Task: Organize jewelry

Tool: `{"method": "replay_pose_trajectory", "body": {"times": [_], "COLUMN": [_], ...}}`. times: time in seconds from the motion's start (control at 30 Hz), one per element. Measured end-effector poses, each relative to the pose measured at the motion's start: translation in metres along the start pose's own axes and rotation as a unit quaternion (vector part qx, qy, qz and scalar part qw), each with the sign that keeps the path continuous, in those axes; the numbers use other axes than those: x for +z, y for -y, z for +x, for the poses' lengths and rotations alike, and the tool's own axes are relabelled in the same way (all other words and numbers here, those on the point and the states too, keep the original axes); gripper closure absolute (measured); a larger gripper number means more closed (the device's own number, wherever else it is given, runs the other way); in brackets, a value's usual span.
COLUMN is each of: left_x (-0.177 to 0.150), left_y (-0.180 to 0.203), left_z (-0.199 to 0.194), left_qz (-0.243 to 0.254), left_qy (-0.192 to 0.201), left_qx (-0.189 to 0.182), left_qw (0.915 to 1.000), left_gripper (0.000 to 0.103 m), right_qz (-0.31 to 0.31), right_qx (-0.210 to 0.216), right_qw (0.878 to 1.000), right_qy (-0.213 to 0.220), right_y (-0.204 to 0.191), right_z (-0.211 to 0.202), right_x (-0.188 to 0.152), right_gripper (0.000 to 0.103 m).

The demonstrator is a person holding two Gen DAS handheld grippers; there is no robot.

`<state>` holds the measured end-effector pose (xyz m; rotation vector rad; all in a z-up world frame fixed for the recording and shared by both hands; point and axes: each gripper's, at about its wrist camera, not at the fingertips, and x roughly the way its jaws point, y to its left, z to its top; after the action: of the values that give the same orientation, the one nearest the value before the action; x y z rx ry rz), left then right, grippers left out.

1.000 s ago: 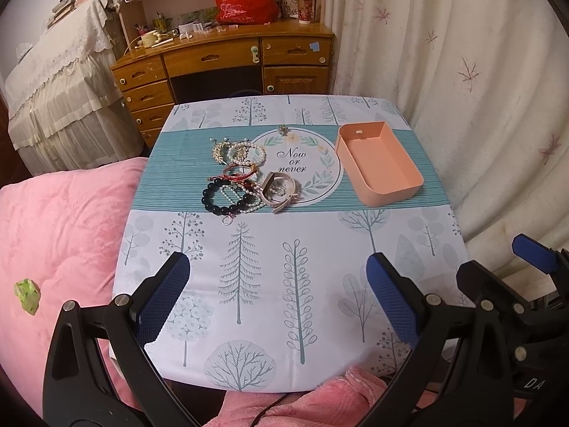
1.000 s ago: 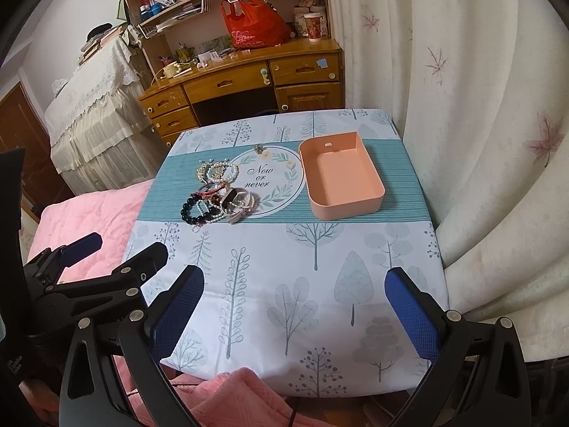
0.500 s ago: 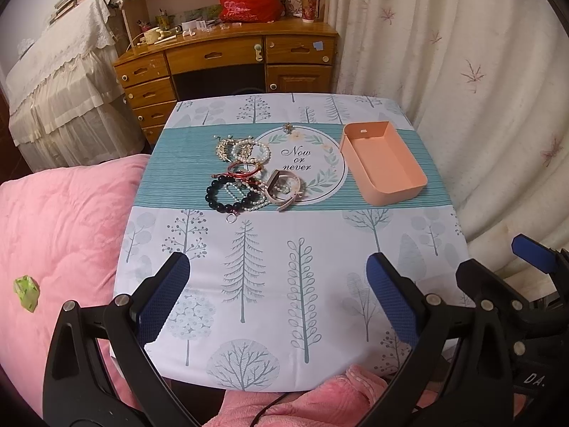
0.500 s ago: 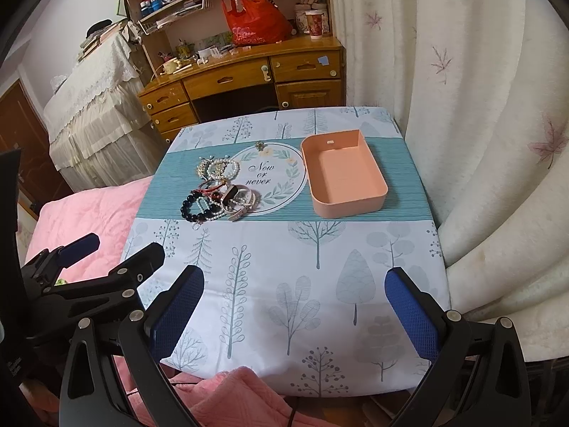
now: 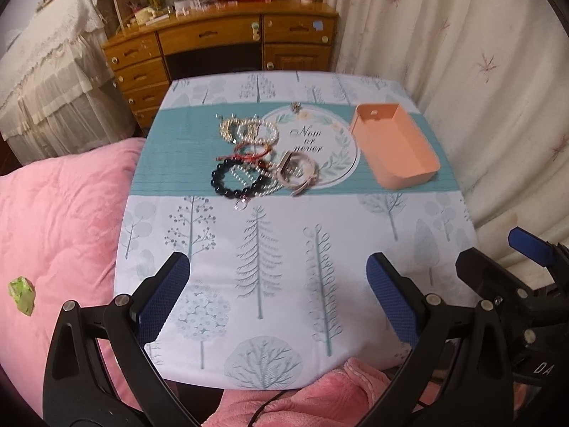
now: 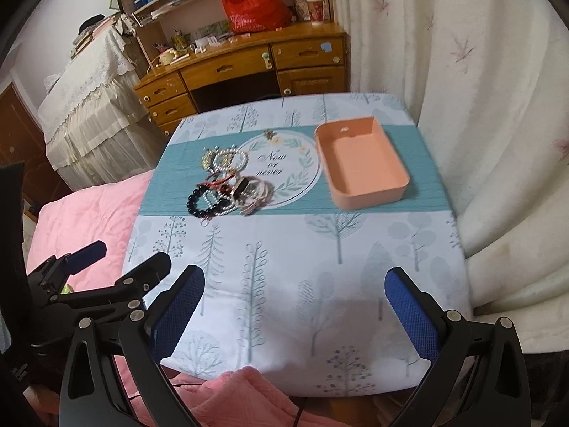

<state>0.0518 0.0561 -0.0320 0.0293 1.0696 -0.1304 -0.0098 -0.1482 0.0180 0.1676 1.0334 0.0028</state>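
A pile of jewelry (image 5: 259, 158) lies on the teal band of the tablecloth: a black bead bracelet (image 5: 227, 185), pearl strands (image 5: 258, 131), a red cord bracelet and a watch-like piece (image 5: 295, 170). It also shows in the right wrist view (image 6: 231, 185). An empty peach tray (image 5: 419, 174) stands to its right, also in the right wrist view (image 6: 370, 199). My left gripper (image 5: 277, 299) is open and empty over the table's near edge. My right gripper (image 6: 295, 306) is open and empty beside it, well short of the jewelry.
The small table (image 5: 284, 249) has a tree-print cloth. A pink quilt (image 5: 53, 213) lies to the left, a cream curtain (image 5: 480, 71) close on the right, a wooden desk (image 5: 220, 46) behind. The left gripper's body shows in the right wrist view (image 6: 89, 284).
Both grippers have crept forward toward the table, so the jewelry and tray look slightly nearer. Both stay open; nothing on the table has moved.
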Motion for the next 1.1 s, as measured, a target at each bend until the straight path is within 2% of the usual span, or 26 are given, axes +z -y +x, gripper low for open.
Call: {"method": "replay_pose_trajectory", "body": {"times": [0.27,0.33,0.43,0.5,0.6,0.67,0.83,0.9,0.97,1.03,1.1], "left_x": [0.022,0.025,0.032,0.033,0.035,0.036,0.043,0.046,0.049,0.051,0.052], "left_y": [-0.055,-0.066,-0.079,-0.08,-0.078,-0.078,-0.072,-0.068,-0.063,-0.059,-0.054], "left_z": [0.04,0.047,0.062,0.07,0.086,0.098,0.133,0.149,0.167,0.181,0.197], "left_qz": [0.019,0.03,0.079,0.121,0.189,0.225,0.281,0.3,0.329,0.354,0.377], "left_qy": [-0.068,-0.068,-0.057,-0.043,-0.027,-0.018,-0.016,-0.02,-0.02,-0.019,-0.024], "left_qx": [-0.022,-0.025,-0.019,-0.008,-0.007,-0.016,-0.049,-0.053,-0.053,-0.057,-0.06], "left_qw": [0.9973,0.9969,0.9951,0.9917,0.9816,0.974,0.9584,0.9523,0.9426,0.9332,0.924], "left_gripper": [0.004,0.004,0.004,0.014,0.026,0.033,0.045,0.058,0.064,0.066,0.066], "right_qz": [-0.007,-0.027,-0.089,-0.132,-0.209,-0.248,-0.318,-0.338,-0.348,-0.343,-0.337], "right_qx": [-0.008,-0.025,-0.052,-0.059,-0.056,-0.048,-0.041,-0.034,-0.027,-0.016,-0.009], "right_qw": [1.0,0.999,0.994,0.989,0.975,0.966,0.945,0.938,0.935,0.937,0.94], "right_qy": [-0.024,-0.015,0.021,0.033,0.047,0.054,0.062,0.065,0.064,0.057,0.05], "right_y": [-0.057,-0.071,-0.098,-0.112,-0.134,-0.142,-0.152,-0.152,-0.15,-0.146,-0.143], "right_z": [0.043,0.052,0.067,0.077,0.099,0.115,0.16,0.182,0.204,0.226,0.244], "right_x": [0.01,0.012,0.009,0.004,-0.007,-0.014,-0.023,-0.02,-0.014,-0.005,0.004], "right_gripper": [0.001,0.001,0.002,0.006,0.014,0.025,0.043,0.05,0.059,0.068,0.069]}}
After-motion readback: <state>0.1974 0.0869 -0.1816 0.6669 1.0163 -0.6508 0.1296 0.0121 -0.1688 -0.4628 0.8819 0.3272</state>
